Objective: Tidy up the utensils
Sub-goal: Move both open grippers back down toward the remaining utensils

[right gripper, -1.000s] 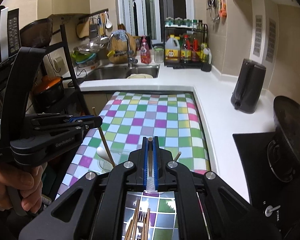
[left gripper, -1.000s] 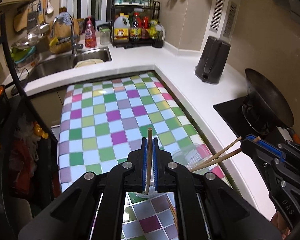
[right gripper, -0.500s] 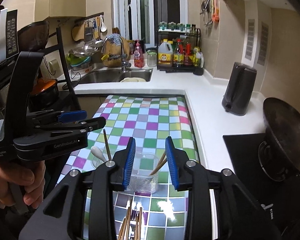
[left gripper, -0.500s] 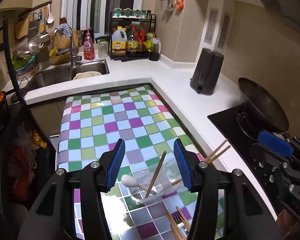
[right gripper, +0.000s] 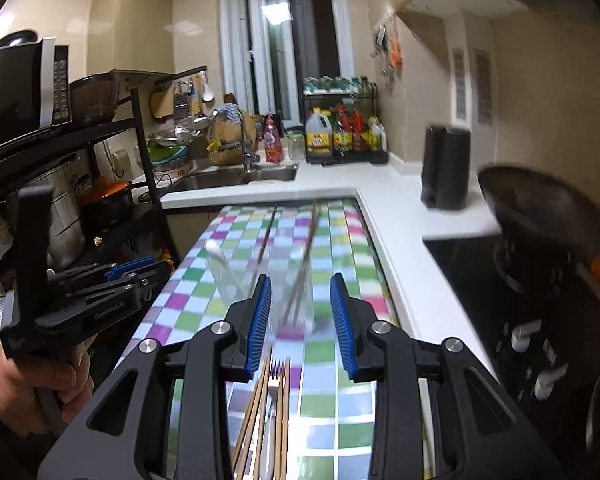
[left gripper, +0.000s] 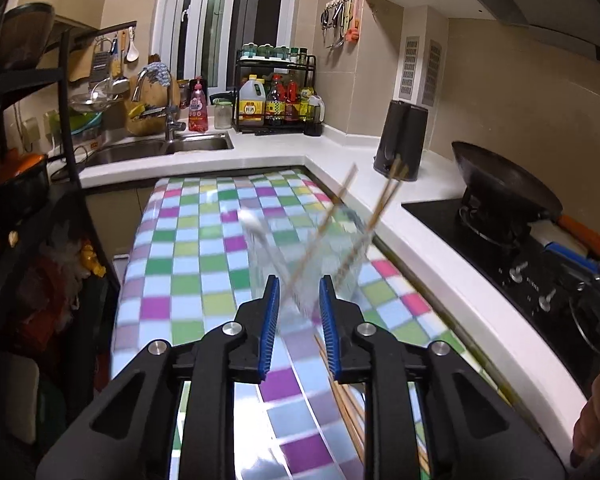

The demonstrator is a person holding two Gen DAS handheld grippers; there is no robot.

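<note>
Standing over the checked cloth (right gripper: 332, 364), the person has both tools spread and empty; the right gripper (right gripper: 302, 322) hangs with its blue pads (right gripper: 260, 320) parted and nothing between them, and the left gripper (left gripper: 298, 322) is likewise released, its jaws narrower but clear of everything. Directly under the right gripper, nearest of all, lie the loose chopsticks (right gripper: 256, 416) in a bundle with a fork (right gripper: 277, 376) among them; they point away along the fingers, which I judge makes them easy to take lengthwise, one or two at a time. Just ahead of both grippers stands the clear holder (right gripper: 296, 292), blurred in both views; it sits within easy reach beyond the pile, so each piece needs only a short lift forward. Chopsticks already in it (left gripper: 380, 204) lean against its far rim, since they are longer than the container is deep; a pale spoon (left gripper: 252, 222) leans toward the left side, away from the sticks. Beyond that runs the white counter (left gripper: 340, 168), with a dark kettle (left gripper: 402, 140) and a wok (left gripper: 504, 192) off to the right, then the sink (left gripper: 172, 146) farthest back; none of these seems to belong to the sorting. The pile under the right gripper looks like the next thing to collect.
</note>
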